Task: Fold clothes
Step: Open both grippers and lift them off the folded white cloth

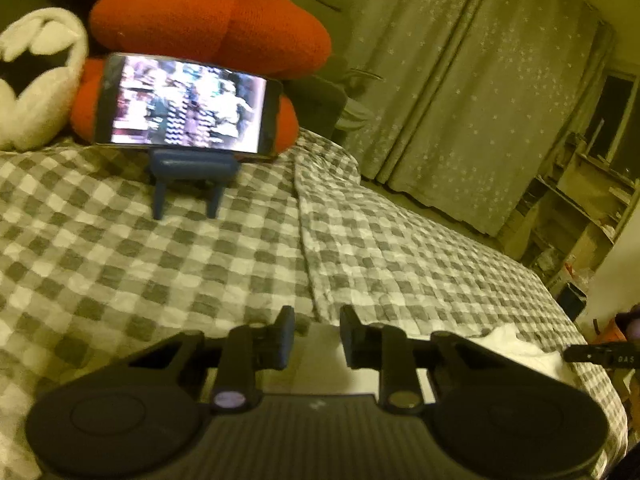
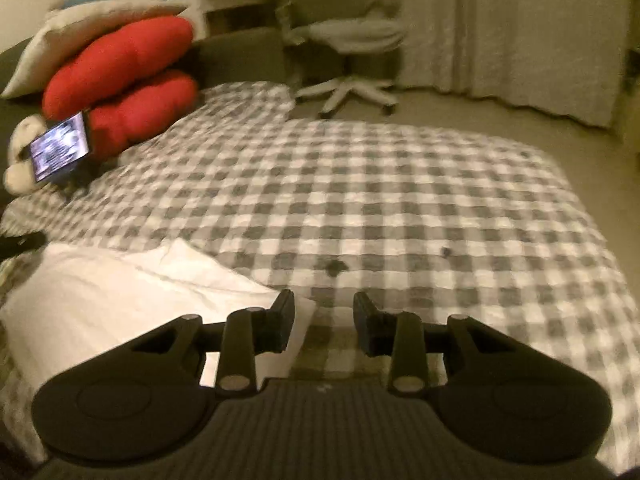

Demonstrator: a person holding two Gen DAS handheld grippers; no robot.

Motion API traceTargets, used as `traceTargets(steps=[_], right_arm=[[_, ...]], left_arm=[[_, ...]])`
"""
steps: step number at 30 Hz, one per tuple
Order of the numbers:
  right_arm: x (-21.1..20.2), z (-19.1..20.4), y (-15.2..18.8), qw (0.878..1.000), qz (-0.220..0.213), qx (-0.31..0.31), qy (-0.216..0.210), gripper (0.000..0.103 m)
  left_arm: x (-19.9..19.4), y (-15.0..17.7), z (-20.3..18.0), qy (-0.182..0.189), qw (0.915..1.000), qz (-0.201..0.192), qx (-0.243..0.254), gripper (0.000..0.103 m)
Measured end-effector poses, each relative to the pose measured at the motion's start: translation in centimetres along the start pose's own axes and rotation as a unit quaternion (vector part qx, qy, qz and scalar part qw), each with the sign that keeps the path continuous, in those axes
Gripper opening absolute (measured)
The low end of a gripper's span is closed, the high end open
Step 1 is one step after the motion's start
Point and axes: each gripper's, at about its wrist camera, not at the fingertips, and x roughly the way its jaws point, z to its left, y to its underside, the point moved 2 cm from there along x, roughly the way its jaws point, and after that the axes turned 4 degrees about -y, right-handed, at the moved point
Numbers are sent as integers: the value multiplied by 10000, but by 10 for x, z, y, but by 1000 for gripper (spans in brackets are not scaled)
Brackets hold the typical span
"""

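Observation:
A white garment [image 2: 120, 292] lies folded flat on the grey-and-white checked bedspread [image 2: 400, 200]. In the right wrist view it sits at the lower left. My right gripper [image 2: 323, 312] hovers open just past its right edge, with only bedspread showing between the fingers. In the left wrist view the same white garment [image 1: 516, 344] lies under and to the right of my left gripper [image 1: 317, 322]. That gripper stands open by a narrow gap, and pale cloth shows below the gap with no pad pressing on it.
A phone [image 1: 188, 106] playing video stands on a blue holder [image 1: 188, 176] at the head of the bed, before red cushions [image 1: 208, 24] and a white plush toy [image 1: 40, 80]. Curtains [image 1: 460, 80], a swivel chair [image 2: 352, 60] and shelves [image 1: 580, 200] stand beyond the bed.

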Motion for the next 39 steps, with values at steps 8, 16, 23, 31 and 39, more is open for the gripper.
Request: traceTargets(steps=[8,16,23,31,39], right_arm=[[16,8,3,9977,-13,-488,-468,11],[18,0,2,9966,-146,-650,-479,11],[19,1,3,9958,-77,-854,-320,15],[-2,16,2,9870,-914,-1277,356,18],[22,54,8,9822,-581,-1728,-446,18]], left_arm=[[-15,6,-27,-303,9973,-424,520,4],[-20,11,-33,-763,9934,-512,682,4],[-30,1,-16,-1017,9923,-688,129,17],[-29,8,-47,-991,9927,-332,609,32],[-29,11,-92,-628,9924,34,1061,45]])
